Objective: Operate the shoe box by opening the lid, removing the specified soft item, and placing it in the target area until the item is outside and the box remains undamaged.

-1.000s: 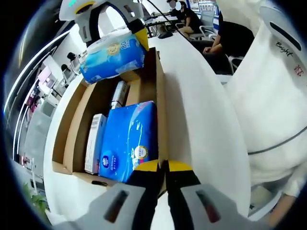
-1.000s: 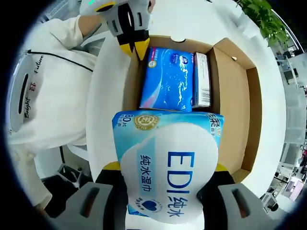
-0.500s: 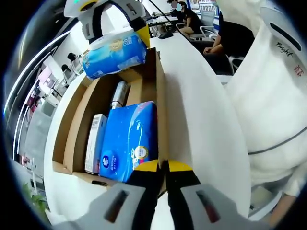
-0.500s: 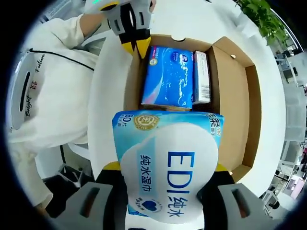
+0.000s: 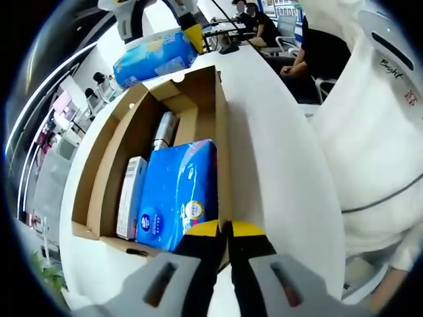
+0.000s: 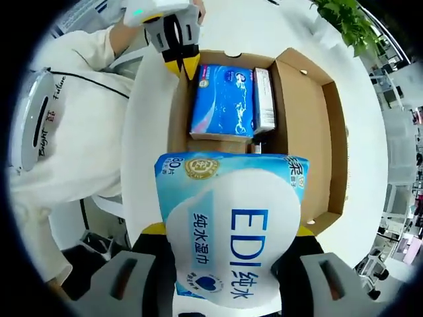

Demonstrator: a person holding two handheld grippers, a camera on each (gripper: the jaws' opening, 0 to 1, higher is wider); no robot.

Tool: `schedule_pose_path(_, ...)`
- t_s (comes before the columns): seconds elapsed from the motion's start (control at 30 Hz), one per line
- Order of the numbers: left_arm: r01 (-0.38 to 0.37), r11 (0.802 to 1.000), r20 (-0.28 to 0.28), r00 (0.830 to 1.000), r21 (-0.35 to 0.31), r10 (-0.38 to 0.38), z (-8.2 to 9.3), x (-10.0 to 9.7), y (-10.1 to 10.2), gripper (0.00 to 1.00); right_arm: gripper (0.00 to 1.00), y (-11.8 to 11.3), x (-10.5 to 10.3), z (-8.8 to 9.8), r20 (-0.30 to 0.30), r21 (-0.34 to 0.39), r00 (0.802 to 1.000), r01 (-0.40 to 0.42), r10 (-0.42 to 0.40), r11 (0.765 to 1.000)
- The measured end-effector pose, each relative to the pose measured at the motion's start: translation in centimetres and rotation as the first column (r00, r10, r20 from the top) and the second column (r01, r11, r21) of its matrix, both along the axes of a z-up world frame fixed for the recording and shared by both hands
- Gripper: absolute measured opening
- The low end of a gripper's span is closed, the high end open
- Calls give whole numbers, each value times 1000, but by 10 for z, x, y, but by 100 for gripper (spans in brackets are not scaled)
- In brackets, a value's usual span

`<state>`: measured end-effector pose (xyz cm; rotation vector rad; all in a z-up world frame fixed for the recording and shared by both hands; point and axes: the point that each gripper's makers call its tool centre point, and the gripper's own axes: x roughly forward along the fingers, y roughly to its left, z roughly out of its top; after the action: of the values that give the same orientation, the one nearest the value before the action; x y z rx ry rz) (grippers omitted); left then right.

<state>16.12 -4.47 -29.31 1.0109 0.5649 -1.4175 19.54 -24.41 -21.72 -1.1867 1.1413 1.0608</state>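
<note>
My right gripper (image 6: 230,230) is shut on a light blue wet-wipe pack (image 6: 231,198) marked EDI, holding it up in the air above the open cardboard shoe box (image 6: 310,132). In the left gripper view the pack (image 5: 155,56) hangs past the box's far end, with the right gripper (image 5: 158,33) around it. My left gripper (image 5: 226,231) is shut on the near end of the shoe box's (image 5: 221,139) side wall, and it appears at the box's rim (image 6: 180,66) in the right gripper view. Inside lie a dark blue soft pack (image 5: 175,191), a white carton (image 5: 130,195) and a small tube.
The box rests on a white table (image 5: 277,172). A person in white clothing (image 5: 377,132) stands close along the table's edge. Seated people (image 5: 264,26) are at a far desk. A green plant (image 6: 350,20) stands beyond the table.
The right gripper has carried the wet-wipe pack up and away from the box opening, so the box looks smaller beneath it. The left gripper has kept its hold on the box wall.
</note>
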Motion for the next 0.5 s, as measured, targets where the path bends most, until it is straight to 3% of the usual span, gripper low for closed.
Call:
schedule_pose_path(0.43,-1,1000,1,1000,-2,1,0,0,0,3,61,-18,-6,-2,-17,-9,1000,-20,20,1000)
schedule_pose_path(0.5,-2,1000,0,1000,-2,2,0,0,0,3,61,-23,-5,-3,-11,-12,1000,13,-13,1000)
